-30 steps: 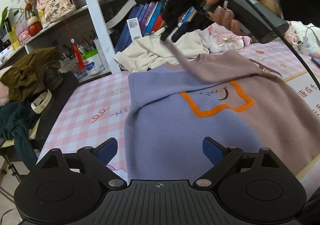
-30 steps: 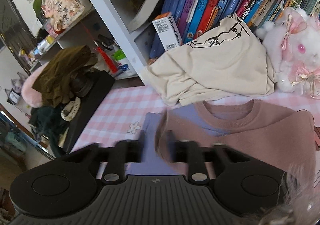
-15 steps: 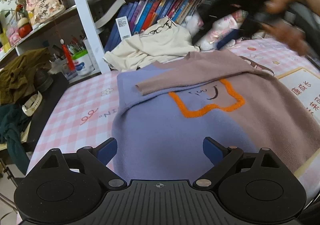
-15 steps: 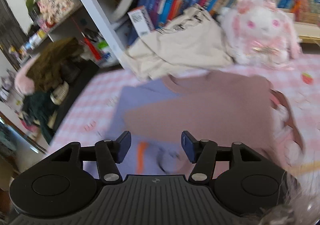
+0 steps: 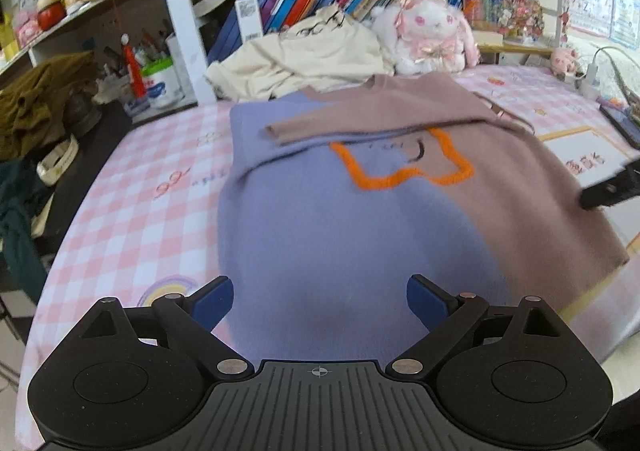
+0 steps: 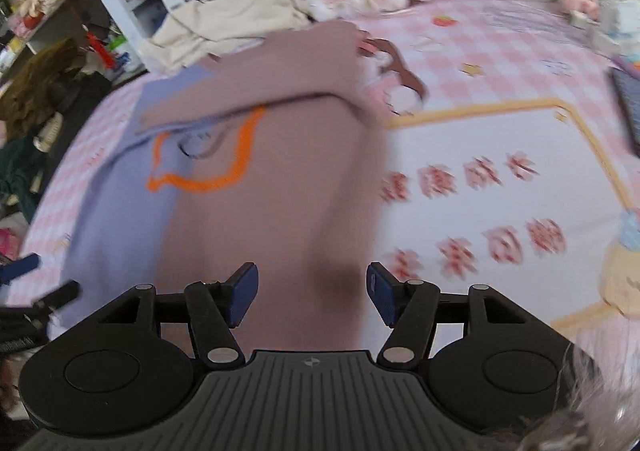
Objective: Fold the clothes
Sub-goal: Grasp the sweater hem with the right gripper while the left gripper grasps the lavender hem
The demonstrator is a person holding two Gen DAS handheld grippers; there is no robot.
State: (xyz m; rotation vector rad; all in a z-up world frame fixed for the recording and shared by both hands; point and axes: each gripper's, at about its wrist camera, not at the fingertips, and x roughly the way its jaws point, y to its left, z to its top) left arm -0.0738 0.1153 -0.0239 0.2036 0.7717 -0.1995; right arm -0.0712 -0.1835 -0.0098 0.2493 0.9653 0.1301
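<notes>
The sweater [image 5: 360,211], half lilac and half mauve with an orange outline on its chest, lay flat and face up on the pink checked sheet [image 5: 132,203], collar toward the shelves. Its mauve sleeve [image 5: 360,119] was folded across the chest, cuff over the lilac half; the lilac side showed a straight turned-in edge, though whether a sleeve was tucked beneath it could not be told. The body lay at full length, hem near the cameras, so by my judgement the sleeves were dealt with on at least one side and the lengthwise folds of the body remained. The left gripper [image 5: 320,301] hovered over the lilac hem, jaws wide apart and holding nothing; the right gripper [image 6: 312,295] hung over the mauve hem, likewise spread and empty. Beyond the collar sat a crumpled cream garment [image 5: 308,59], probably waiting its turn, and a plush rabbit [image 5: 428,35].
</notes>
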